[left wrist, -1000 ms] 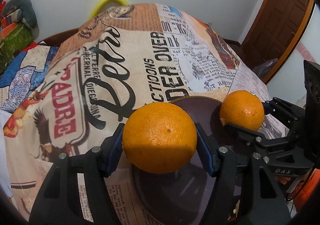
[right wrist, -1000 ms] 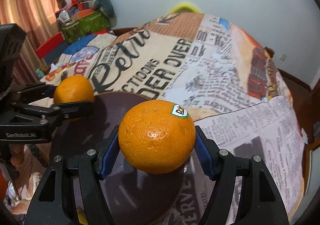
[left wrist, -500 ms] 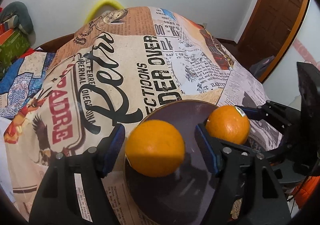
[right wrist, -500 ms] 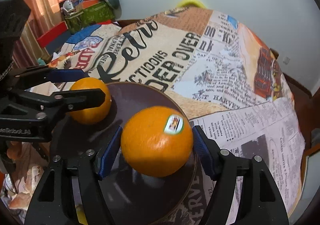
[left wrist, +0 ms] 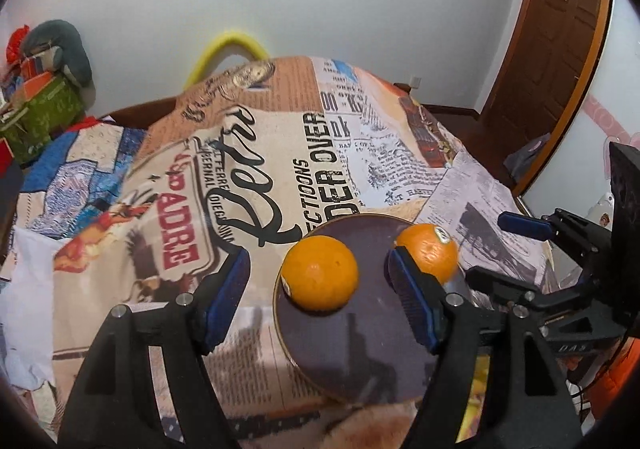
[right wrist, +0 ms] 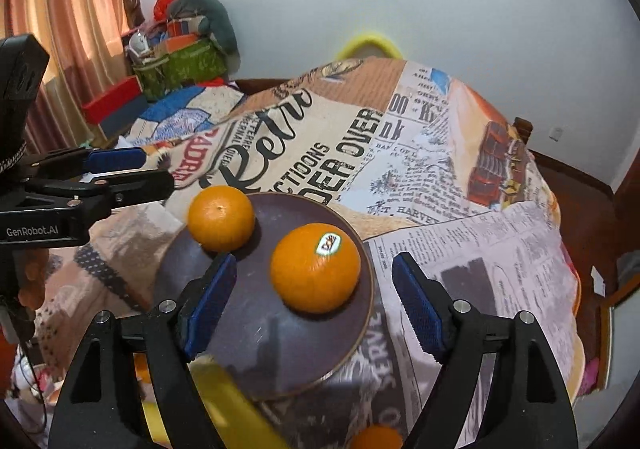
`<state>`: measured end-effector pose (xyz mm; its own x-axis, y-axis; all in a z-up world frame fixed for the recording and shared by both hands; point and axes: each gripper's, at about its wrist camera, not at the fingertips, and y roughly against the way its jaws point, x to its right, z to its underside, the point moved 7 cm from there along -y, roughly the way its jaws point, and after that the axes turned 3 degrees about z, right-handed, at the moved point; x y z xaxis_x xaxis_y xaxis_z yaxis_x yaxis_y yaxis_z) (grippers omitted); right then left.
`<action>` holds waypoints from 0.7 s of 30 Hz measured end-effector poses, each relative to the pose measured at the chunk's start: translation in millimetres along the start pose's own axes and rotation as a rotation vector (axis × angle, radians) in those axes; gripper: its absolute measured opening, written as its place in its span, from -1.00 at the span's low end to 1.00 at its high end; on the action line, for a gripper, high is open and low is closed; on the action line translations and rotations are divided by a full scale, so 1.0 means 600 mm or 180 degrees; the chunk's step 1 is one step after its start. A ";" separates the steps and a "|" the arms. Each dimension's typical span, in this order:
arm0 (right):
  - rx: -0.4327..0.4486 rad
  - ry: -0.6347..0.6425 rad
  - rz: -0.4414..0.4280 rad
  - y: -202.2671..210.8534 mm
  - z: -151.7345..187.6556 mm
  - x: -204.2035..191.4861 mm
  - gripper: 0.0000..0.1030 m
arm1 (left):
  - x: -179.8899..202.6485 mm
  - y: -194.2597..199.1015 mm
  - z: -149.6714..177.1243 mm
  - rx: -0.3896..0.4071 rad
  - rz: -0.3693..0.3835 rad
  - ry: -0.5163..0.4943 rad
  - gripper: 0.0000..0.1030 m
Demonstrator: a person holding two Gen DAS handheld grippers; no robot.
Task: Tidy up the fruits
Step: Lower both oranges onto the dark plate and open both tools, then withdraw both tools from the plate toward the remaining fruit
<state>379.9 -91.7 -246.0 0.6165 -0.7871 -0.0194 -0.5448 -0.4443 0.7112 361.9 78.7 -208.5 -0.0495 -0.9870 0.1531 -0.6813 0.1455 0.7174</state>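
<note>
Two oranges lie on a dark round plate (left wrist: 360, 349) (right wrist: 256, 349) on the newspaper-print cloth. In the left wrist view the plain orange (left wrist: 319, 273) lies between and beyond my open left gripper (left wrist: 320, 301), untouched. The stickered orange (left wrist: 428, 253) sits to its right. In the right wrist view the stickered orange (right wrist: 315, 267) lies between the open jaws of my right gripper (right wrist: 314, 301), free of both pads. The plain orange (right wrist: 221, 218) sits at the plate's far left. The left gripper (right wrist: 120, 173) shows at the left, the right gripper (left wrist: 504, 245) at the right.
A yellow banana-like fruit (right wrist: 224, 401) and another orange (right wrist: 376, 439) lie near the bottom of the right wrist view, below the plate. The cloth-covered table (left wrist: 280, 137) stretches beyond. Boxes and clutter (right wrist: 176, 57) stand at the far left by the wall. A wooden door (left wrist: 560, 29) is at the right.
Both grippers held an orange above the plate, then opened and let it down. Both oranges now rest on the plate and both grippers have drawn back and up, open wide.
</note>
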 end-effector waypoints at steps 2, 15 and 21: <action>0.0051 -0.0016 0.0010 0.021 0.004 -0.001 0.51 | 0.008 0.022 0.005 0.0041 -0.0009 -0.0030 0.40; 0.0246 -0.0110 0.0091 0.137 0.058 -0.029 0.54 | 0.046 0.121 0.079 0.0080 -0.0050 -0.0095 0.59; 0.0232 -0.0141 0.0076 0.162 0.098 -0.051 0.59 | 0.054 0.132 0.144 -0.0088 -0.0078 -0.0080 0.59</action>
<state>274.8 -135.8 -217.6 0.5779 -0.8153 -0.0354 -0.6001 -0.4539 0.6587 243.3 52.1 -205.5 -0.0516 -0.9916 0.1184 -0.6621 0.1228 0.7393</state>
